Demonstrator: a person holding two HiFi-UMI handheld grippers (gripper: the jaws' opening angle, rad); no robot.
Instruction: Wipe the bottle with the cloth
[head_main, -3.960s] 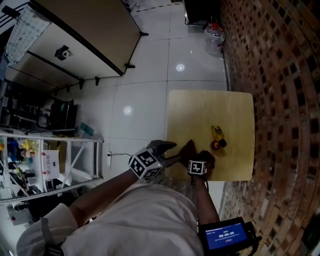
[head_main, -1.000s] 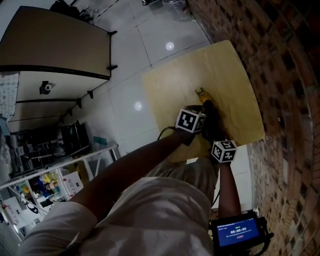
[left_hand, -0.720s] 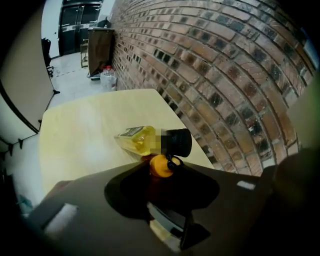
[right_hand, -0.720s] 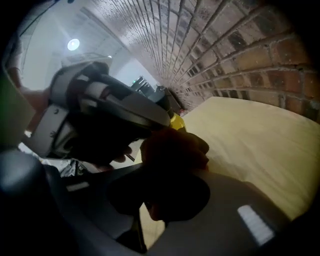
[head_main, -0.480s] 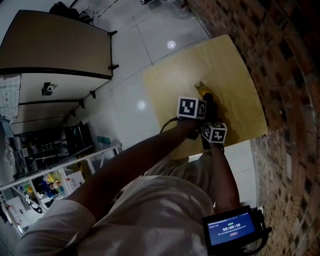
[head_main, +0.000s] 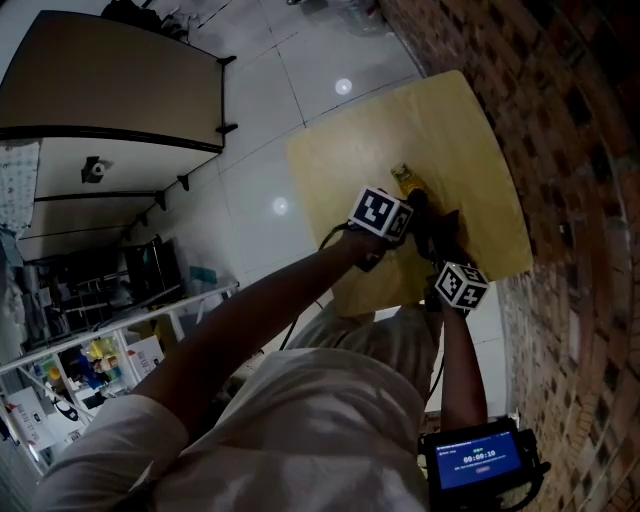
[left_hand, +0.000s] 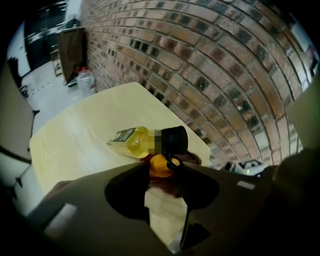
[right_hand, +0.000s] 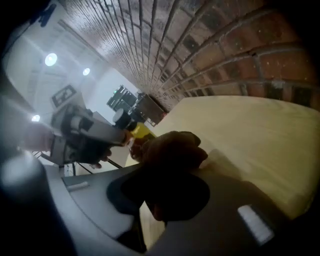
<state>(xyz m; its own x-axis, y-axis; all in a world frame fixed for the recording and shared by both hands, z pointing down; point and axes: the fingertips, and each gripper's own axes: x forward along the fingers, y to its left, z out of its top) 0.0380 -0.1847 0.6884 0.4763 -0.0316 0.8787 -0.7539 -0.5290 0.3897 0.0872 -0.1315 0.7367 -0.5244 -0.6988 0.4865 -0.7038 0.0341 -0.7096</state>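
From above, the table (head_main: 330, 160) stands against a brick wall (head_main: 580, 150), and the bottle (head_main: 404, 180) lies on its side on it. The left gripper (head_main: 408, 208) reaches in to the bottle's near end. The right gripper (head_main: 440, 252) sits just beside it with a dark cloth (head_main: 438, 230) bunched at its tip, close by the bottle.

In the left gripper view, the bottle (left_hand: 131, 141) lies across the tabletop with yellow liquid inside and its black cap toward the wall. Its orange end sits right between the jaw tips, which stand partly apart and seem to pinch it. A bit of the cloth (left_hand: 193, 159) shows just behind.

In the right gripper view, the jaws are closed tight on the cloth (right_hand: 172, 150), which bulges out in front of them. Beyond it the left gripper (right_hand: 120, 136) is at the bottle (right_hand: 142, 131); whether the cloth touches the bottle I cannot tell.
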